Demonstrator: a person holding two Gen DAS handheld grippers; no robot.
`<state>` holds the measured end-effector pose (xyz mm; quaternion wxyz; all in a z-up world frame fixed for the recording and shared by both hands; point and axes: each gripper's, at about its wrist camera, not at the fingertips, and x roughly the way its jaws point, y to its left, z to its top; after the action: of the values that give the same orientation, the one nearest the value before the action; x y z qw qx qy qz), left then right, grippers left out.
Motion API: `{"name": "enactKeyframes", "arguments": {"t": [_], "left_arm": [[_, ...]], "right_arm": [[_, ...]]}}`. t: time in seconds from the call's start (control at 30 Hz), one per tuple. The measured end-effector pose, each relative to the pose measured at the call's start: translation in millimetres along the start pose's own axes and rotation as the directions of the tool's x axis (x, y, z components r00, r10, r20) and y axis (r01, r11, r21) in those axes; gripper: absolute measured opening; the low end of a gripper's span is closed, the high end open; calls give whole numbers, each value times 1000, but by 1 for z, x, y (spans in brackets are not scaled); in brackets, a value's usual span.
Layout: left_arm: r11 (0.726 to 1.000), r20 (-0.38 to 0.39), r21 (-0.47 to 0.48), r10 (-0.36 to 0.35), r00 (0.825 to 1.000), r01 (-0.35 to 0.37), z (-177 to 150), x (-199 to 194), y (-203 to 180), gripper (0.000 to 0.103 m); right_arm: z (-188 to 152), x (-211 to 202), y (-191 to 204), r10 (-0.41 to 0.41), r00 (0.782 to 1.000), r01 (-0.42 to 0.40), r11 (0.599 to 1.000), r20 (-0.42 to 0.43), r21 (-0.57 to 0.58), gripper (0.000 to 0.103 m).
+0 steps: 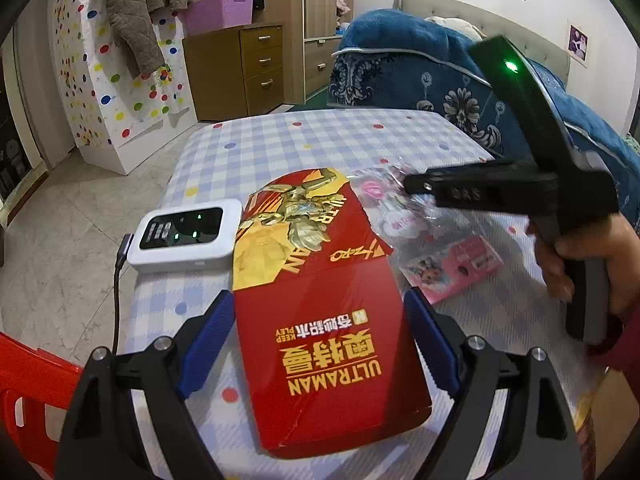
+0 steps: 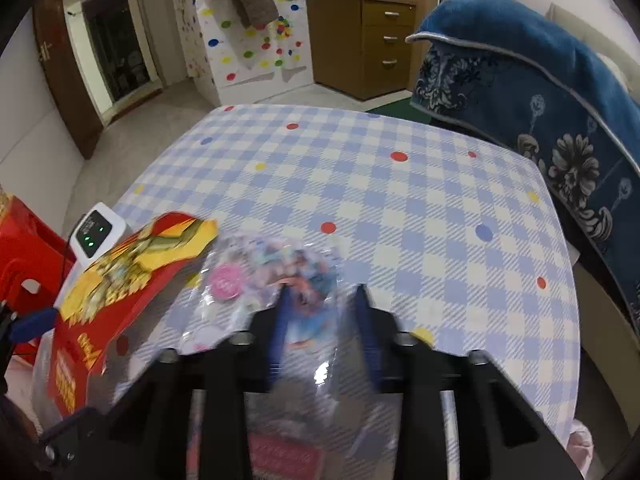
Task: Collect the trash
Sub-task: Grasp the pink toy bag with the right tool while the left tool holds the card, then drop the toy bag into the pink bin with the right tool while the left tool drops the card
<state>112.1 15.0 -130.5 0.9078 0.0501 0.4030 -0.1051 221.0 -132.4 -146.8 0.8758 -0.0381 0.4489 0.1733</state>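
A red and gold Ultraman box (image 1: 320,340) lies lengthwise on the checked table (image 1: 320,140), blurred at the left in the right wrist view (image 2: 120,280). My left gripper (image 1: 320,296) straddles it, jaws wide, blue pads against both long edges. To its right lies a crumpled clear plastic wrapper (image 1: 400,216) with a pink round sticker and a pink card (image 1: 456,268). My right gripper (image 2: 322,296), held by a hand (image 1: 580,264), hangs low over that wrapper (image 2: 260,272). Its jaws stand narrowly apart, with plastic in the gap and the pads not pressing. From the left wrist view, its black fingertip (image 1: 412,184) hovers above the wrapper.
A white device (image 1: 186,236) with green lights and a cable sits left of the box near the table edge. A red plastic stool (image 1: 24,380) stands below that edge. A blue patterned blanket (image 1: 440,80) covers furniture behind the table. Bare checked cloth (image 2: 400,200) stretches beyond the wrapper.
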Motion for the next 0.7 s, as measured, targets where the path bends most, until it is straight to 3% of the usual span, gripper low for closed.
{"name": "enactKeyframes", "arguments": {"t": [0.1,0.27,0.43,0.7], "left_arm": [[1000,2,-11,-6,1000,6,2,-1,0,83],[1000,13,-11,-6,1000,6,-1,-12,-3,83],[1000,49,4,-13,999,13,2,-31,-15,83],[995,118,78,-75,990,66,6,-63,-54,83]], "right_arm": [[-4,-9,-3,42,999,-43,999,10,31,13],[-9,-49,-5,41,995,-47,997,88,67,9],[-23,-99,-7,-86,986,74,994,146,85,8],[-80,-159,-32,-206,965,176,967,162,186,8]]}}
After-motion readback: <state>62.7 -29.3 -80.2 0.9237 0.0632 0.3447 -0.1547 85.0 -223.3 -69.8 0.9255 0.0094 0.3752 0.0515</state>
